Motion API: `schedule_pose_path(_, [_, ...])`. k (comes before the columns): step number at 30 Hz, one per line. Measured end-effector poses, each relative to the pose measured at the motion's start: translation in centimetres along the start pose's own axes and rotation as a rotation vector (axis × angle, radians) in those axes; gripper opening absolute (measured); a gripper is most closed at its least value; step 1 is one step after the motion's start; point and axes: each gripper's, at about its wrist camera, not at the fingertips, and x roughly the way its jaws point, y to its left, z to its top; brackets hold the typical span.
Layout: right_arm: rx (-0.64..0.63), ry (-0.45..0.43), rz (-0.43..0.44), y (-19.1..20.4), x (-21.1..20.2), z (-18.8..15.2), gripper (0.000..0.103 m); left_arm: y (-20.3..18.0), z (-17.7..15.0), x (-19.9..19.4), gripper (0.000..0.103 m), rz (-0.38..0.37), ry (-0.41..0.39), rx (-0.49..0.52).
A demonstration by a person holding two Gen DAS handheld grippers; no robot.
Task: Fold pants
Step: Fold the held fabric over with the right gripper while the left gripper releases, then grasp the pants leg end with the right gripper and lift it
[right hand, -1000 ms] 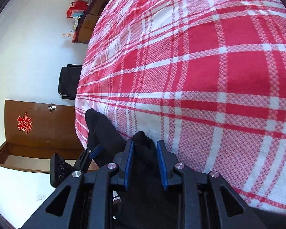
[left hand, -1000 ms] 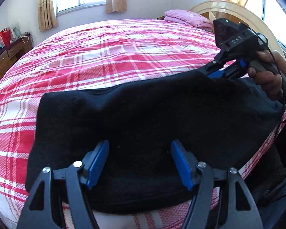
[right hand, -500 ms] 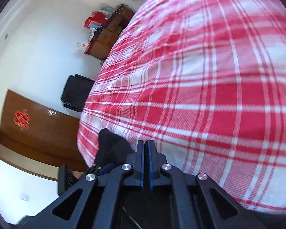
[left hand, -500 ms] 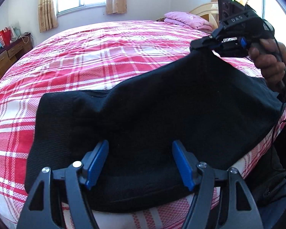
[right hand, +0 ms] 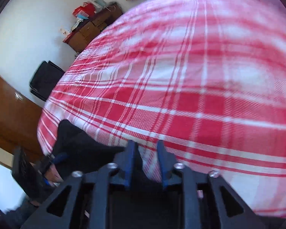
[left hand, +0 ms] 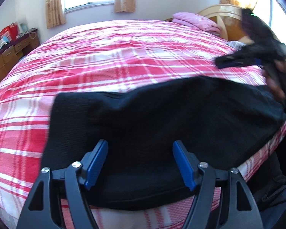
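Black pants [left hand: 162, 126] lie across the near edge of a bed with a red plaid cover [left hand: 114, 61]. My left gripper [left hand: 140, 149] is open and hovers over the near hem; the cloth lies under its blue pads [left hand: 97, 162], not pinched. In the left wrist view my right gripper [left hand: 236, 62] is blurred, held by a hand above the pants' far right edge and clear of the cloth. In the right wrist view, the right gripper [right hand: 146, 146] has its jaws opening with only bedspread showing between them. The pants [right hand: 80, 145] lie to its left.
A folded pink blanket [left hand: 196, 22] and a pale headboard [left hand: 219, 9] are at the bed's far right. A wooden dresser [left hand: 7, 57] stands by the far left wall. On the floor beside the bed are a black bag [right hand: 45, 80] and a brown door [right hand: 7, 118].
The right gripper closed on the pants' far edge and lifted it, then let go and rose. The cloth dropped back onto the bed. The left gripper stayed put.
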Motion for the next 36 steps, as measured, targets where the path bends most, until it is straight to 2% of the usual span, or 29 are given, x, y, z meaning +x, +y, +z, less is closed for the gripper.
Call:
schedule_pose_path(2, [-0.085, -0.024, -0.038, 1.2, -2.0, -1.3, 0.035, 0.9, 0.4, -0.1, 0.073, 0.025, 0.000, -0.024])
schedule_pose_path(4, [-0.180, -0.020, -0.040, 3.2, -3.1, -3.6, 0.035, 1.6, 0.6, 0.0, 0.073, 0.006, 0.016, -0.054])
schedule_pose_path(9, [-0.308, 0.107, -0.016, 6.1, -1.4, -9.4, 0.036, 0.3, 0.6, -0.1, 0.072, 0.082, 0.030, 0.008])
schedule_pose_path(11, [-0.327, 0.166, -0.074, 5.8, 0.2, -11.9, 0.036, 0.6, 0.7, 0.2, 0.072, 0.079, 0.042, 0.004])
schedule_pose_path(12, [-0.337, 0.168, -0.092, 5.7, 0.7, -12.8, 0.036, 1.0, 0.7, 0.4, 0.072, 0.072, 0.046, -0.008])
schedule_pose_path(14, [-0.341, 0.128, -0.086, 5.7, 0.7, -13.6, 0.039, 1.4, 0.6, 0.6, 0.072, 0.058, 0.049, -0.024])
schedule_pose_path(15, [-0.332, 0.125, -0.071, 5.7, 0.5, -13.6, 0.046, 1.4, 0.6, 0.6, 0.072, 0.060, 0.047, -0.017])
schedule_pose_path(17, [-0.320, 0.128, -0.067, 5.6, -0.2, -13.3, 0.047, 1.1, 0.6, 0.5, 0.072, 0.072, 0.051, -0.002])
schedule_pose_path(20, [-0.321, 0.113, -0.115, 5.5, -1.3, -13.4, 0.047, 0.8, 0.6, 0.5, 0.072, 0.082, 0.055, 0.004])
schedule_pose_path(22, [-0.302, 0.101, -0.150, 4.7, -2.4, -13.7, 0.047, 0.7, 0.6, 0.3, 0.072, 0.085, 0.060, 0.007])
schedule_pose_path(25, [-0.207, 0.050, -0.184, 2.1, -5.2, -14.2, 0.047, 0.1, 1.1, -0.2, 0.073, 0.091, 0.054, 0.007])
schedule_pose_path(29, [-0.041, -0.025, -0.232, -3.3, -9.4, -15.2, 0.047, -1.6, 2.1, -0.5, 0.073, 0.074, 0.031, 0.046])
schedule_pose_path(32, [0.080, -0.053, -0.300, -7.4, -11.8, -15.8, 0.047, -3.2, 2.9, 0.3, 0.073, 0.066, 0.046, 0.060])
schedule_pose_path(34, [0.138, -0.102, -0.269, -9.5, -14.2, -16.4, 0.047, -4.4, 3.5, 0.4, 0.073, 0.051, 0.042, 0.073])
schedule_pose_path(36, [0.165, -0.153, -0.291, -10.5, -16.6, -16.8, 0.047, -6.0, 4.2, 0.3, 0.073, 0.030, 0.028, 0.091])
